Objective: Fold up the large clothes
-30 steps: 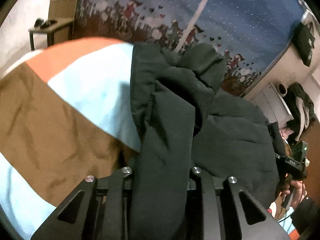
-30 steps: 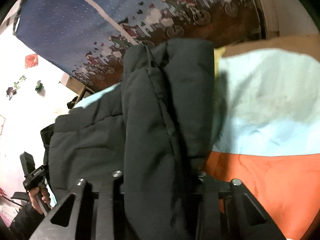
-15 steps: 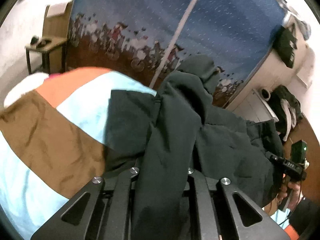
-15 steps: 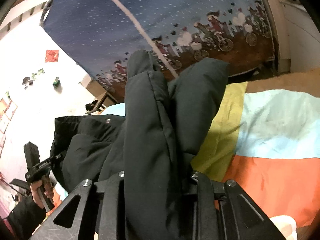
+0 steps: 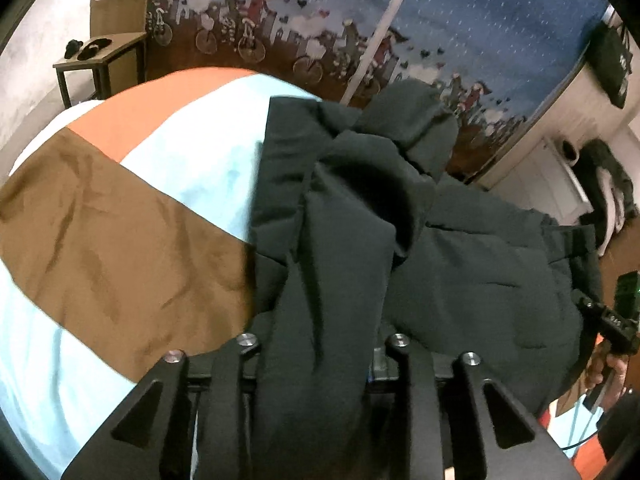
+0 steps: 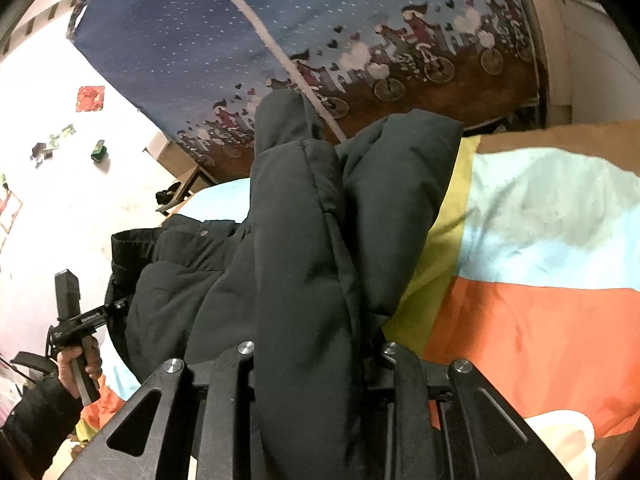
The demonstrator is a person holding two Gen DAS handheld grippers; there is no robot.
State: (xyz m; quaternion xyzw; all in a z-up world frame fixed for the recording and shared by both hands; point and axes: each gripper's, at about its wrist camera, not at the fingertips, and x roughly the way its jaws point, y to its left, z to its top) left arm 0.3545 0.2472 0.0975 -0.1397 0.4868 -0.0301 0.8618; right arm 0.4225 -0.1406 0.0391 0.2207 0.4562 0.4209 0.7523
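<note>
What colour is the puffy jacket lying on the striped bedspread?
Very dark green, almost black. The jacket shows best in the right wrist view, against the striped bedspread.

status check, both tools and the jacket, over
Left tool jaws just eased wider, dark jacket fabric between them. Right tool clamped on a jacket fold. Jacket bunched on the striped bedcover. Nothing in the way.

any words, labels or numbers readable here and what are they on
Nothing can be read for certain.
White print on the handle of the left hand-held gripper: too small and blurred.
White print on the right hand-held gripper: blurred.
White marks on the black bag hanging on the wall: unreadable.
Red paper square on the wall: no legible sign.
</note>
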